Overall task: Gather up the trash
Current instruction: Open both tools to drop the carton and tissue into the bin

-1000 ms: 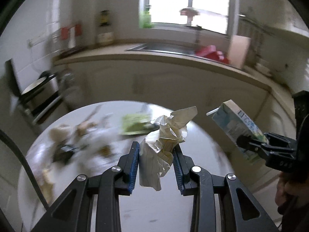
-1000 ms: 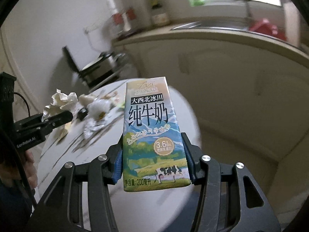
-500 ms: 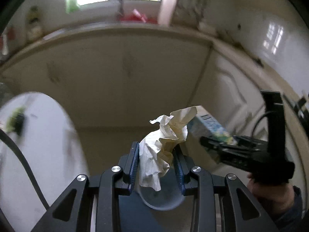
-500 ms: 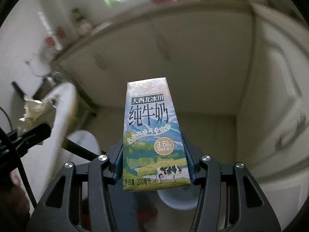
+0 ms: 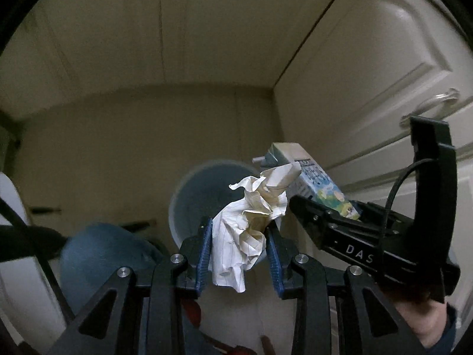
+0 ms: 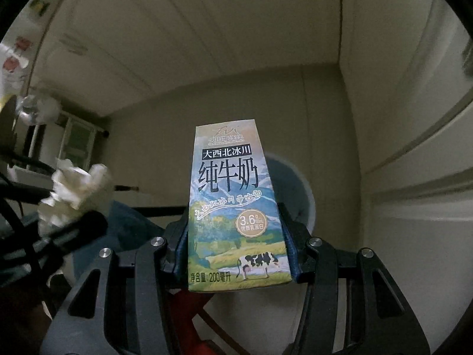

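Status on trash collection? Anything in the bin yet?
Done: both pieces are picked up and carried above the bin.
In hand: the left gripper has the crumpled paper between its fingers, jaws opening. The right gripper is clamped on the milk carton.
Left: neither piece has dropped yet. The bin's inside is too dim to tell what it holds.

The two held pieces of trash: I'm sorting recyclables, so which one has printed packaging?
The milk carton, gripped in the right gripper, printed with a cow and mountains. The crumpled paper in the left gripper's opening jaws is plain lined paper.
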The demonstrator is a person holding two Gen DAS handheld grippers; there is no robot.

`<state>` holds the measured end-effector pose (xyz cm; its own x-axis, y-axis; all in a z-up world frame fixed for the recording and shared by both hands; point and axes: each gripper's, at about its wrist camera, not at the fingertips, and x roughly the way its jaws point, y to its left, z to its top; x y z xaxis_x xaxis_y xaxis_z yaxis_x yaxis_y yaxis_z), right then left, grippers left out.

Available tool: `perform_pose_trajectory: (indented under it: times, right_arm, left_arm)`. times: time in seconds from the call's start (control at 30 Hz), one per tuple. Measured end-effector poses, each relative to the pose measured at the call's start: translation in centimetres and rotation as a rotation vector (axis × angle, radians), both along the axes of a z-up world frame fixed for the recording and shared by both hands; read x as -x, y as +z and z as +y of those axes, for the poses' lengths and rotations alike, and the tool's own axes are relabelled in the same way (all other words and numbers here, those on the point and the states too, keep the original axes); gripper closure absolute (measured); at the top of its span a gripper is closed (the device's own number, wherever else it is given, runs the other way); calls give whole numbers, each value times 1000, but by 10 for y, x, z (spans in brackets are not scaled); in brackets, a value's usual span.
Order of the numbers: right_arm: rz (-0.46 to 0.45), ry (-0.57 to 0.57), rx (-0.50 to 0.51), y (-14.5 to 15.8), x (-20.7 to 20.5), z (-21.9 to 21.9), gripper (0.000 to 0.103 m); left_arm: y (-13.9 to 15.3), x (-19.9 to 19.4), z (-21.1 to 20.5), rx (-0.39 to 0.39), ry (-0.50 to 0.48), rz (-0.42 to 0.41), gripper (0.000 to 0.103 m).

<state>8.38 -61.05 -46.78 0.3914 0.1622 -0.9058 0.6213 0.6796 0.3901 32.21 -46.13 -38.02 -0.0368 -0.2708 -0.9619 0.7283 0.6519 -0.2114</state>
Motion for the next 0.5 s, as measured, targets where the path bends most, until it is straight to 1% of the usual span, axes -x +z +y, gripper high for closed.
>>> perform_pose_trajectory:
  times: [0.07, 0.1, 0.13, 0.17, 0.2, 0.27, 0.3, 0.37, 0.4, 0.43, 0.47, 0.5]
  right_arm:
    - [17, -1, -17, -13, -4, 1, 55]
    - [24, 0, -26, -18, -8, 1, 55]
    - [33, 3, -34, -24, -13, 2, 54]
    - [42, 7, -37, -27, -14, 4, 53]
    - [51, 10, -37, -32, -15, 4, 53]
    - [70, 16, -42, -40, -21, 6, 49]
    - [75, 14, -43, -43, -20, 6, 46]
    - [84, 4, -43, -47, -21, 2, 29]
    - [87, -5, -44, -48, -19, 2, 27]
    - [89, -16, -46, -49, -16, 2, 22]
    - [91, -27, -48, -49, -13, 2, 16]
    - [93, -39, -44, -48, -13, 4, 11]
  left_arm:
    - [-12, -10, -11, -16, 3, 24, 67]
    - [-15, -13, -8, -27, 3, 27, 61]
    - [-19, -17, -11, -43, 1, 28, 56]
    - [-24, -22, -14, -57, 3, 25, 49]
    - [-26, -27, -20, -68, 5, 19, 44]
    - [-30, -35, -25, -80, 8, 9, 41]
    - [-31, -40, -26, -84, 12, 9, 38]
    - [-34, -42, -28, -90, 19, 6, 35]
    - [-34, -36, -26, -93, 20, 3, 34]
    - [-34, -38, -27, -97, 21, -1, 34]
    - [-34, -39, -29, -99, 22, -5, 33]
    - [-31, -27, -23, -99, 21, -9, 33]
